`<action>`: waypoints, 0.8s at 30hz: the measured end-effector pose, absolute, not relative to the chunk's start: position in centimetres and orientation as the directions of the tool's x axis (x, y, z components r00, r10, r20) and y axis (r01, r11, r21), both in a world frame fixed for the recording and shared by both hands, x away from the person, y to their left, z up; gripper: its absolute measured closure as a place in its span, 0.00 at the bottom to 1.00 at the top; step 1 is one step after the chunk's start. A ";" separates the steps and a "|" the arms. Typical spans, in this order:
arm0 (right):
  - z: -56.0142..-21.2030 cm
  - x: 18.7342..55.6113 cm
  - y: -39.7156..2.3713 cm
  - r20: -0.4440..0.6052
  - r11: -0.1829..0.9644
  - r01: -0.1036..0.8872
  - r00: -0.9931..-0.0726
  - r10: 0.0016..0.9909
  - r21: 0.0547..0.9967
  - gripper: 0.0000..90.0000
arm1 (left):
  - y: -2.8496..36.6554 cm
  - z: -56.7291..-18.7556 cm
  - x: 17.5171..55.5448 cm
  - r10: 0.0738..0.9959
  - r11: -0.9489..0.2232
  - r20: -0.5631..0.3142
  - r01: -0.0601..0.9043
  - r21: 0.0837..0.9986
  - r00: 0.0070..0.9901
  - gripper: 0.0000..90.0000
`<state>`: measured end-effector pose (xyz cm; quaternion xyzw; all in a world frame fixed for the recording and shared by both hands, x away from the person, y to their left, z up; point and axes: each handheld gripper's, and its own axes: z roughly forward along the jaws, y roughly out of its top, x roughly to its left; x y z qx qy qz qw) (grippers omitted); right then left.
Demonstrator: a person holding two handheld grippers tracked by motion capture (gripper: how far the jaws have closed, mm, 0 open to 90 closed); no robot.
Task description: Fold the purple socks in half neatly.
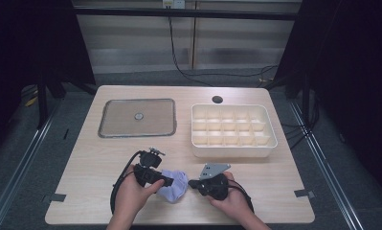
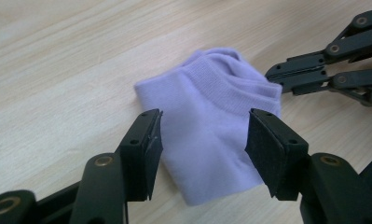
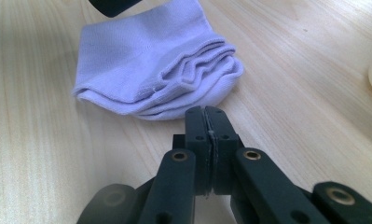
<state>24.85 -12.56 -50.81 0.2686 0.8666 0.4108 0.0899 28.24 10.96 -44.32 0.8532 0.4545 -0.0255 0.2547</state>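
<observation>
Your folded lilac knit sock (image 2: 211, 126) lies flat on the pale wood-grain table (image 1: 88, 158) near your edge, between your two hands and well short of the cream plastic divided organiser box (image 1: 234, 130) beyond it. Your left gripper (image 2: 204, 149) straddles the bundle with its jaws spread, one pad on each side of the fabric and neither visibly pressing it, so the sock is free rather than held. Your right gripper (image 3: 207, 128) is clenched on nothing, pads pressed flat together, its tip just beside the layered, ribbed end of the sock. The main risk, as I judge it, is the fold coming undone: if you close the left jaws across only the top layers, the lower ones will likely sag out when you lift, and the bundle would no longer fit one of the narrow compartments. Closing too near the loose edge could also drag the sock along the table instead of pinching it. Watch your two tools as well; they sit close together, and a sweep of the right one could nudge the layered end and spread it. The grey metal tray (image 1: 137, 118) at the far left is well clear.
</observation>
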 end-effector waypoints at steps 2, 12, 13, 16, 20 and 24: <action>-50.8 24.9 -12.6 0.063 0.519 0.390 -0.840 0.539 0.761 0.99 | 11.3 -44.6 28.3 0.770 -0.448 -0.275 0.795 0.409 0.575 0.50; -50.8 24.8 -12.5 0.057 0.520 0.386 -0.840 0.540 0.762 0.99 | 12.5 -45.5 28.6 0.785 -0.413 -0.314 0.829 0.378 0.534 0.52; -50.8 24.8 -12.5 0.055 0.522 0.385 -0.840 0.540 0.761 0.99 | 12.5 -45.6 28.6 0.783 -0.416 -0.317 0.829 0.375 0.536 0.52; -50.8 24.8 -12.5 0.054 0.523 0.384 -0.841 0.539 0.761 0.99 | 12.5 -45.9 28.6 0.786 -0.410 -0.321 0.834 0.370 0.529 0.53; -50.8 24.8 -12.5 0.053 0.523 0.383 -0.841 0.538 0.761 0.99 | 12.5 -46.2 28.6 0.789 -0.402 -0.325 0.837 0.370 0.522 0.56; -50.8 24.8 -12.5 0.052 0.524 0.382 -0.842 0.537 0.762 0.99 | 12.5 -46.4 28.6 0.788 -0.389 -0.344 0.846 0.365 0.511 0.57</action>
